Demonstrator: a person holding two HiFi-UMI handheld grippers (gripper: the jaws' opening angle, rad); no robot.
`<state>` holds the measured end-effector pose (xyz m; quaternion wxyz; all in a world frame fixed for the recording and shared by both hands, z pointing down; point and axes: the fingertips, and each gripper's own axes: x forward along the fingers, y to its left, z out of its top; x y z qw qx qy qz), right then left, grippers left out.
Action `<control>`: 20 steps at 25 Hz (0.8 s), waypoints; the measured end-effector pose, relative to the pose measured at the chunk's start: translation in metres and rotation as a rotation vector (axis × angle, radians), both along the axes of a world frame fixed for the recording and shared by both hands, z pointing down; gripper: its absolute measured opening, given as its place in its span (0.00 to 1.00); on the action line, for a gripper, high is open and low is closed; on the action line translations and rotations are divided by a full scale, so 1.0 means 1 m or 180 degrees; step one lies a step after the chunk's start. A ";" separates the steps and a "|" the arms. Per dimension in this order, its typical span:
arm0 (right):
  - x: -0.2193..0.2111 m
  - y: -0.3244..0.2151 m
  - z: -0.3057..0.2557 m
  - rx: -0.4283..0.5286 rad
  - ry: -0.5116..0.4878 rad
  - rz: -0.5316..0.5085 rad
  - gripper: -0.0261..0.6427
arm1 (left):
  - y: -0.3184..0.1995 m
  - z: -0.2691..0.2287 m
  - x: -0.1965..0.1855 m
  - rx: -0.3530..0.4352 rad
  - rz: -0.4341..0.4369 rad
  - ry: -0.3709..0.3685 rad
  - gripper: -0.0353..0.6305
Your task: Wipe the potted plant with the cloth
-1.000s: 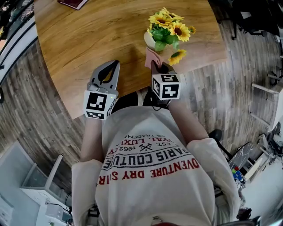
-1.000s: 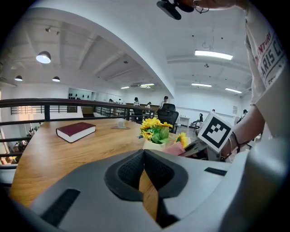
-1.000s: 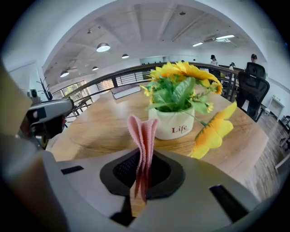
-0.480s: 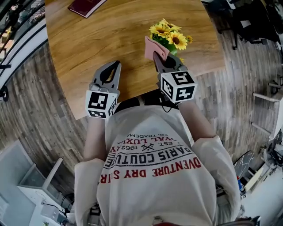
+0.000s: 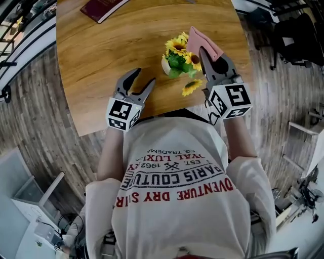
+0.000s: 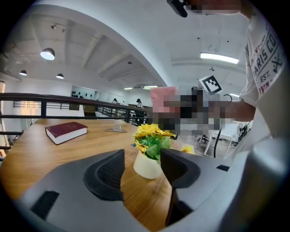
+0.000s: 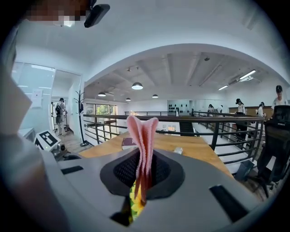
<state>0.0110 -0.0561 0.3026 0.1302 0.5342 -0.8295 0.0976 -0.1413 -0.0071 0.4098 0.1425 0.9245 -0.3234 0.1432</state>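
The potted plant [image 5: 177, 56], yellow sunflowers in a small white pot, stands on the round wooden table [image 5: 101, 50] near its front edge. One bloom [image 5: 191, 87] droops toward the table edge. My right gripper [image 5: 204, 50] is shut on the folded pink cloth [image 5: 203, 41], held up just right of and above the flowers; in the right gripper view the cloth [image 7: 142, 136] sticks up between the pads. My left gripper [image 5: 143, 81] hovers left of the pot, its jaws opening with nothing between them. The left gripper view frames the pot [image 6: 147, 164] beyond the open fingers.
A dark red book [image 5: 104, 7] lies at the table's far left; the left gripper view shows the book [image 6: 65, 131] too, with a small flat object [image 6: 117, 130] beyond it. Wooden floor surrounds the table. A railing rings the room's edge.
My right gripper lifted the pink cloth from beside the pot to above and right of the flowers. My left gripper moved closer to the pot and its jaws parted.
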 end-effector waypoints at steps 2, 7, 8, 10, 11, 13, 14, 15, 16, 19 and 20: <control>0.013 -0.007 0.003 -0.0001 -0.0037 -0.0058 0.09 | 0.002 0.009 0.018 -0.0022 0.0103 -0.0041 0.48; 0.038 -0.021 0.009 0.0114 -0.0081 -0.0180 0.09 | 0.001 0.040 0.053 -0.0091 0.0228 -0.0163 0.71; 0.041 -0.024 0.013 0.0100 -0.0082 -0.0217 0.09 | -0.001 0.046 0.057 -0.0103 0.0209 -0.0183 0.72; 0.044 -0.030 0.021 0.0048 -0.0089 -0.0289 0.09 | -0.004 0.056 0.063 -0.0085 0.0195 -0.0213 0.74; 0.046 -0.032 0.025 0.0021 -0.0089 -0.0324 0.09 | -0.006 0.060 0.067 -0.0052 0.0224 -0.0240 0.75; 0.051 -0.036 0.033 -0.0028 -0.0068 -0.0391 0.09 | -0.007 0.068 0.078 0.0042 0.0342 -0.0336 0.76; 0.054 -0.038 0.038 -0.0051 -0.0053 -0.0420 0.09 | -0.008 0.072 0.083 0.0093 0.0412 -0.0375 0.76; 0.057 -0.040 0.042 -0.0074 -0.0039 -0.0446 0.09 | -0.009 0.075 0.088 0.0135 0.0474 -0.0393 0.77; 0.059 -0.042 0.046 -0.0097 -0.0030 -0.0471 0.09 | -0.011 0.078 0.092 0.0169 0.0525 -0.0397 0.78; 0.065 -0.050 0.057 -0.0159 -0.0027 -0.0524 0.09 | -0.019 0.084 0.100 0.0239 0.0657 -0.0416 0.80; 0.067 -0.052 0.061 -0.0178 -0.0032 -0.0530 0.09 | -0.021 0.086 0.103 0.0253 0.0710 -0.0415 0.81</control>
